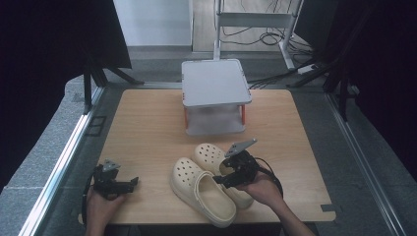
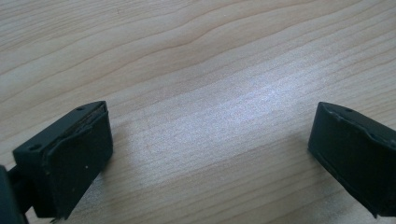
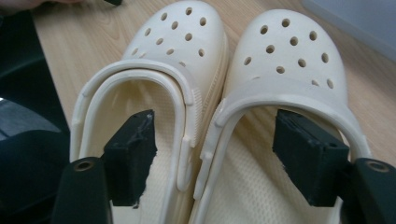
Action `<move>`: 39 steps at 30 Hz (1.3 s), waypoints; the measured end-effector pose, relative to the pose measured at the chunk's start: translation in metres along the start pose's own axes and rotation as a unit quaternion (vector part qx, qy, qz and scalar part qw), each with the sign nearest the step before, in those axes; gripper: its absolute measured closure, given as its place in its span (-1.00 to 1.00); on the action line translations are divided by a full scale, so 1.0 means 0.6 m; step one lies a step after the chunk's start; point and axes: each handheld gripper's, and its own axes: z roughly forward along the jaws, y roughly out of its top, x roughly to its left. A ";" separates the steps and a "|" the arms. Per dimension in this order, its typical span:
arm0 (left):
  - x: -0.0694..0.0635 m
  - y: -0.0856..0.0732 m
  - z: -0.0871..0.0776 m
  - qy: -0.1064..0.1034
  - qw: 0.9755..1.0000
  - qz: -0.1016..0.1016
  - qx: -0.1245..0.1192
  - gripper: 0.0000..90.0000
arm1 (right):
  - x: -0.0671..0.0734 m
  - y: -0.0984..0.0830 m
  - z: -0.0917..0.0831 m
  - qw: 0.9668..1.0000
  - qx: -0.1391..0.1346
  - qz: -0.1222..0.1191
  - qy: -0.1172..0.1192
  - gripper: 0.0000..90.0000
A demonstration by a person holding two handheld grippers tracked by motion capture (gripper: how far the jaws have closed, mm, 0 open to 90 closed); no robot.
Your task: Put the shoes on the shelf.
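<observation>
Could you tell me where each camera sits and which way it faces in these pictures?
High view: above the person's side, looking forward and down on the table; both hands show, holding the left gripper and right gripper.
Left gripper view: on the left gripper, facing bare tabletop between open jaws.
Right gripper view: on the right gripper, facing the clogs, jaws apart.
High and right gripper views share the clogs.

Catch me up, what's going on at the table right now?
A person works with a pair of cream clogs lying side by side on the wooden table. The right gripper sits over them with its fingers spread, one in each clog's opening, straddling the two inner walls without pressing on them. The left gripper rests open over bare tabletop at the left. A small grey two-level rack stands behind the clogs.
</observation>
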 end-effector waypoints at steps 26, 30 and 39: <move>0.000 0.000 0.000 0.000 1.000 0.000 0.000 -1.00 | 0.024 0.014 0.106 0.996 0.073 -0.016 -0.053 0.29; 0.000 0.000 0.000 0.000 1.000 0.000 0.000 -1.00 | 0.021 0.015 0.103 0.996 0.076 0.002 -0.040 0.41; 0.000 0.000 0.000 0.000 1.000 0.000 -0.001 -1.00 | 0.015 0.030 0.076 0.997 0.072 0.009 -0.026 0.46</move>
